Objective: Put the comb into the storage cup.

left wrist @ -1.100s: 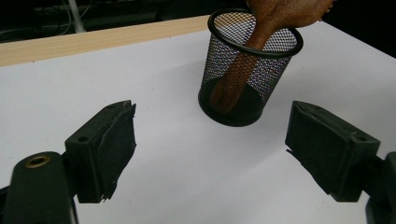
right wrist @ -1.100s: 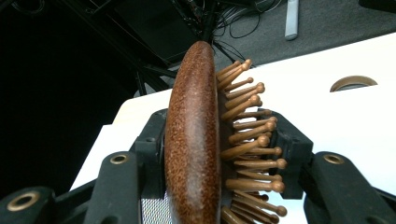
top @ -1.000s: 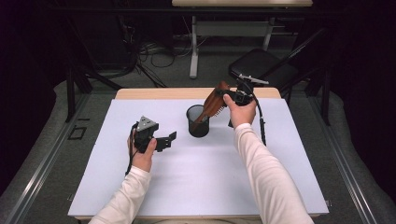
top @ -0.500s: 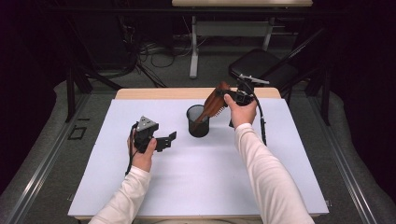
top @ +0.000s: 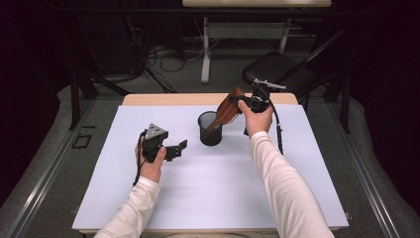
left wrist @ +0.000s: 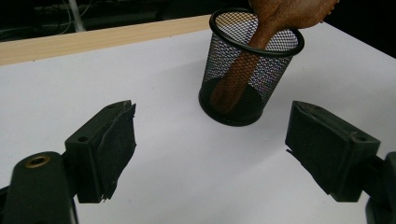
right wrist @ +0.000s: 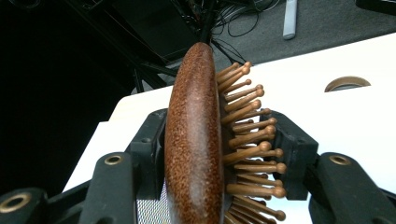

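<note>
Half the hairbrush [right wrist: 196,140] hidden by right tongs [right wrist: 219,154], handle veiled in mesh cup [left wrist: 250,70]

Left tool [top: 179,148] agape, right tool [top: 236,105] clamped.

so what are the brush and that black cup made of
The hairbrush looks like wood: brown, speckled grain with a smooth, slightly glossy back, and round-tipped wooden pins. The cup looks like black metal wire mesh, see-through walls with a solid rim and base; it could be coated, the finish is matte.
</note>
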Motion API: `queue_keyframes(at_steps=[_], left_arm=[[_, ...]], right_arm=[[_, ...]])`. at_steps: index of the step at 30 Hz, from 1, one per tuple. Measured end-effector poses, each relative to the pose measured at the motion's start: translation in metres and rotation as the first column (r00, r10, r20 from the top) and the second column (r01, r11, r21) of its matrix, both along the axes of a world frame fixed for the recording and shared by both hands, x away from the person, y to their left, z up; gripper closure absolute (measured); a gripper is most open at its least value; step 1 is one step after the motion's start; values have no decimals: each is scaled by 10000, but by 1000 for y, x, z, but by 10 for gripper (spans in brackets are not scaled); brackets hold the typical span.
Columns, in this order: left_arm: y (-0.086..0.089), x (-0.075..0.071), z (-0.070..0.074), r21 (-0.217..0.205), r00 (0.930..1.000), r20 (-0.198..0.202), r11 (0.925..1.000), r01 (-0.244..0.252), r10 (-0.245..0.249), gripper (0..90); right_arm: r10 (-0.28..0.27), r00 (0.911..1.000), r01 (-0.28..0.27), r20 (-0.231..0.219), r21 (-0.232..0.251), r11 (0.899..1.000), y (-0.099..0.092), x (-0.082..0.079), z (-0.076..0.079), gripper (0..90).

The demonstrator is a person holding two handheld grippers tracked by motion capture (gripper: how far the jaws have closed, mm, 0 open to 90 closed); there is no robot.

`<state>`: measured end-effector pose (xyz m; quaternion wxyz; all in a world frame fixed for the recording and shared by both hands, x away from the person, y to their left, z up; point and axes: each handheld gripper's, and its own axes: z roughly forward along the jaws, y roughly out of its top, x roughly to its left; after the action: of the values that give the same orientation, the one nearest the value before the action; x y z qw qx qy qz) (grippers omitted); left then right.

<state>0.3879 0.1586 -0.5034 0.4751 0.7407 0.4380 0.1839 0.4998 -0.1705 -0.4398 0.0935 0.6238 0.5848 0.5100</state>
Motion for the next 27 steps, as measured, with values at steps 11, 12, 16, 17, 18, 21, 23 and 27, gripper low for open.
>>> queue_keyframes(at_steps=[11,12,16,17,18,21,23,27], left_arm=[[0,0,0,20,10000,-26,10000,9,-9,158],[0,0,0,24,10000,-29,10000,8,-8,158],[-1,0,0,65,10000,-32,10000,12,-12,158],[-1,0,0,67,10000,-35,10000,16,-16,158],[-1,0,0,71,10000,-35,10000,19,-19,158],[-1,0,-1,96,10000,-29,9999,31,-30,158],[-1,0,-1,99,10000,-29,9999,31,-31,158],[-1,0,-1,101,10000,-41,9999,35,-35,158]], right_arm=[[-50,9995,52,300,-70,10000,-2,0,2,393],[-32,9995,35,308,-92,10000,-3,0,2,389],[14,9997,-11,258,-87,10000,-5,1,2,378],[34,9997,-33,243,-59,10000,-5,1,2,377],[25,9997,-23,261,-76,10000,-5,0,2,377],[14,9994,-12,340,-80,10000,-6,0,2,366],[-19,9993,22,385,-71,10000,-5,0,3,359],[19,9986,-19,530,-3,10000,-5,0,4,347]])
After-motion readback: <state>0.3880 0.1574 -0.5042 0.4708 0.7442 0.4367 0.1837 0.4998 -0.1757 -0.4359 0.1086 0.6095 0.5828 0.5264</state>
